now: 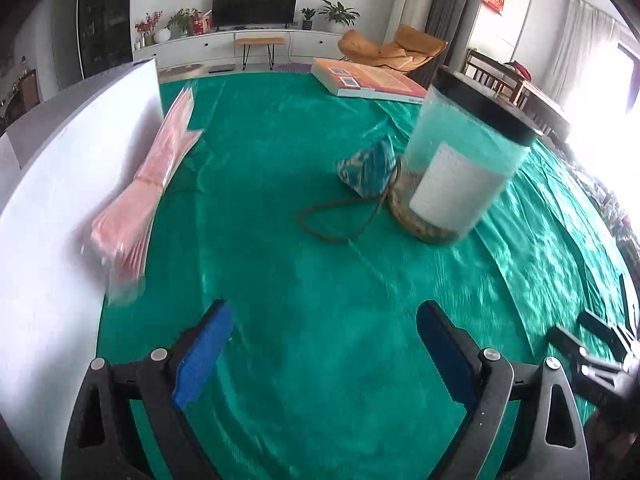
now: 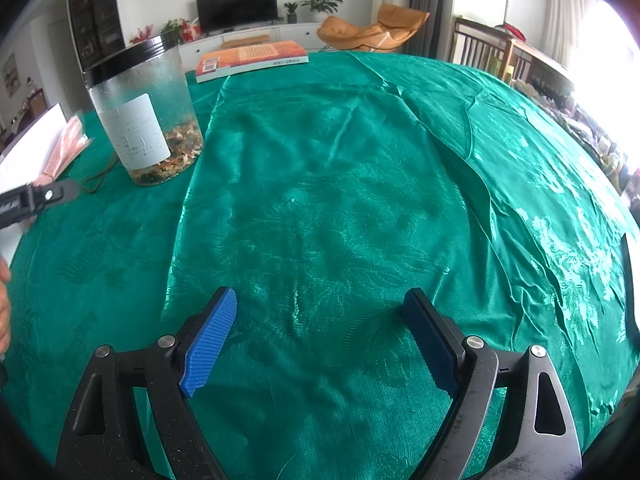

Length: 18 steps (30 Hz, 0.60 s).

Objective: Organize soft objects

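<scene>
Left wrist view shows the left tongs [image 1: 324,344] spread wide with nothing between the blue pads, hanging over the green cloth [image 1: 280,280] that covers the surface. The likeliest soft thing for the task, a small blue-and-white patterned pouch [image 1: 366,174], sits near the middle of the surface, touching or just beside the clear jar [image 1: 460,160], with a brown cord [image 1: 340,220] trailing from it in a loose loop towards the camera. The pouch looks light, limp and easily squashed, so I judge it will sag and fold rather than hold shape; pinching its bunched body across the middle seems safer than taking the thin cord, which could slip through the pads. The jar's closeness may make it easy to knock. A flat stack of pink packets [image 1: 140,200] in clear wrap leans by a white board [image 1: 60,200] on the left; it looks slick and floppy. In the right wrist view, the right tongs [image 2: 320,336] likewise stand wide apart and empty over bare cloth. The jar carries a white label with print too small to read; the orange book [image 1: 368,80] at the far edge shows writing that is also illegible.
</scene>
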Each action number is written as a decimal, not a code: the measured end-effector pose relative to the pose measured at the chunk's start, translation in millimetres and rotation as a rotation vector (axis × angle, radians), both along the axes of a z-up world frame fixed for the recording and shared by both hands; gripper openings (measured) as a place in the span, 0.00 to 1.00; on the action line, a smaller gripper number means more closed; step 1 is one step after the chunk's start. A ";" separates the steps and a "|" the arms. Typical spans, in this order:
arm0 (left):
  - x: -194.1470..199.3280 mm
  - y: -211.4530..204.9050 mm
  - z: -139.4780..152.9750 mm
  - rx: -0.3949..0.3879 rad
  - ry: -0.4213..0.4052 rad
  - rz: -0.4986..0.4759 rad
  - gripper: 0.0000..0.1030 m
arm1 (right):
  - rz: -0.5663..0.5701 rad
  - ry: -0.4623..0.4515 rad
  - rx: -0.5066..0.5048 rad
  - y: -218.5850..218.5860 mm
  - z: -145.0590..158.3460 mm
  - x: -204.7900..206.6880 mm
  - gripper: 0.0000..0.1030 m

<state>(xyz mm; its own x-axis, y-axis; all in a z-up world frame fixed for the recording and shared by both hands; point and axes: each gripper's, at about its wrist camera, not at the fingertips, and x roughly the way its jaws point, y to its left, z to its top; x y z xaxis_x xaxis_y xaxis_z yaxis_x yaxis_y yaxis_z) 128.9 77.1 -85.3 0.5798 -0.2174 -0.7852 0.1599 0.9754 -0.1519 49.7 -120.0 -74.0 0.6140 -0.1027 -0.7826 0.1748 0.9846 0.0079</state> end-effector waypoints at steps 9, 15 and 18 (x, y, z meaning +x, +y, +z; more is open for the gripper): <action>-31.3 -6.0 -15.4 0.146 -0.003 -0.017 0.98 | 0.000 0.000 0.001 0.0 0.5 -0.1 0.86; -12.7 -11.8 -17.3 0.144 0.004 0.015 1.00 | 0.000 0.000 0.000 0.1 0.4 0.0 0.86; -13.1 -11.5 -17.6 0.143 0.004 0.015 1.00 | 0.000 0.000 0.000 0.1 0.3 0.0 0.86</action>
